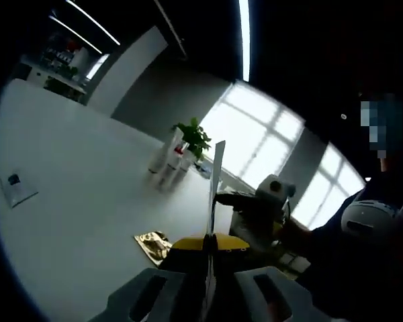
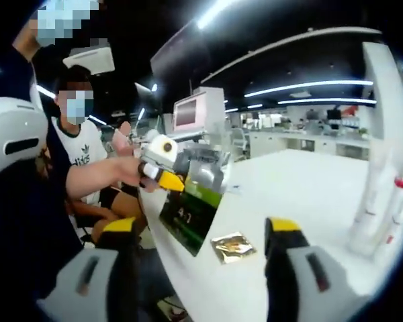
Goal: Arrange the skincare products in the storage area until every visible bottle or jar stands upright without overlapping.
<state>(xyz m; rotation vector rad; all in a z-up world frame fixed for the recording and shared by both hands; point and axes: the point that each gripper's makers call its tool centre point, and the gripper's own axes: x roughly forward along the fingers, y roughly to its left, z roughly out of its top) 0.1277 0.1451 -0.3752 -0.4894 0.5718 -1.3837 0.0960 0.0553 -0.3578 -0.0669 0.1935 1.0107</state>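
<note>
Though bound for a place among upright bottles, starts with a thin flat packet with a dark green face and silvery upper part (image 2: 187,215), clamped by its top edge in the yellow-tipped left gripper (image 2: 162,176) and hanging at the edge of the white table (image 2: 309,181). Appears in the left gripper view edge-on, as a pale sliver rising between the closed jaws. Looks light, limp and slick-skinned. Would probably bend or slip if pinched at a corner, so better taken across a sealed border, much as here. Unlikely to stand unaided, by the look of it.

Just beside it, flat on the table, a crinkled gold foil sachet (image 2: 234,247): equally light and hard to lift except by an edge.

Well apart across the table, a cluster of tall white plastic bottles (image 1: 168,161), upright and close together, next to a green leafy plant (image 1: 193,137). Probably rigid, smooth and easy to tip, so best gripped around the middle of the body, not the cap.

Further off, a small pale card (image 1: 17,189) lying flat.

As for pose: left gripper raised and reached out on a bare forearm (image 2: 101,176), tilted down over the table edge. Right gripper (image 2: 201,227) low and level, facing the packet, jaws spread wide with nothing between them.
</note>
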